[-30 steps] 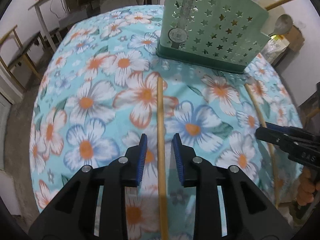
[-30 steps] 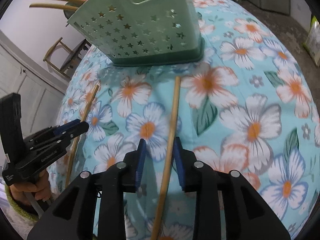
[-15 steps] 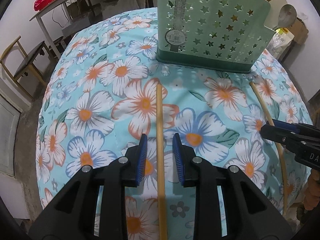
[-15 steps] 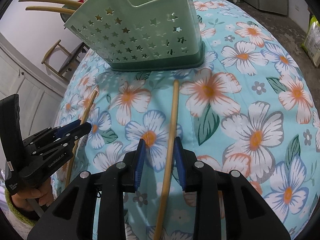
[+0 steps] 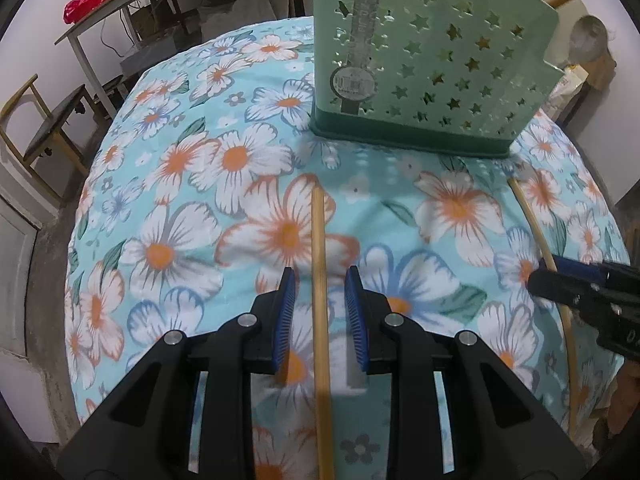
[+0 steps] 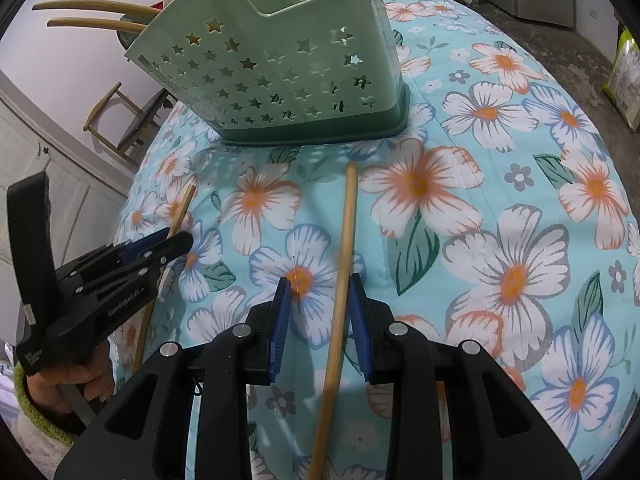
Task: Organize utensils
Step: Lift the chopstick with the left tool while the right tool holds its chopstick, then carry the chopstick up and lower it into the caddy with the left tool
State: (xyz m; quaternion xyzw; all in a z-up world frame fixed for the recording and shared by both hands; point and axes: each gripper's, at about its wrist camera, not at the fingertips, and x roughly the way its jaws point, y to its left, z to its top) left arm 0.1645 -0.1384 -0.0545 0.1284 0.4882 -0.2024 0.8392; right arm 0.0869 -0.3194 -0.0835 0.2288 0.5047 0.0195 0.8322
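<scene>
A round tabletop under a flowered cloth (image 5: 248, 168) carries a green star-punched holder (image 5: 432, 80) near its far edge, with wooden handles and a spoon standing in it. Two wooden sticks lie on the cloth in front of the holder, well apart from each other, each with its far tip stopping just short of the holder's base.

The left gripper (image 5: 319, 280) straddles the left stick (image 5: 320, 264) — blue pads on either side with cloth showing in the gaps, so the fingers are spread and not pressing on it. The right gripper (image 6: 319, 292) straddles the right stick (image 6: 345, 240) the same way; that stick sits closer to the right-hand pad (image 6: 357, 300), and whether it touches there cannot be told, but the fingers are not clamped on it.

The right stick runs back toward the near edge of the tabletop, and the left one passes out of view under its gripper. Cloth lies bare to the left of the left stick out to the tabletop's rim, and bare to the right of the right stick as well — the widest free stretch. The strip between the two sticks is also bare.
</scene>
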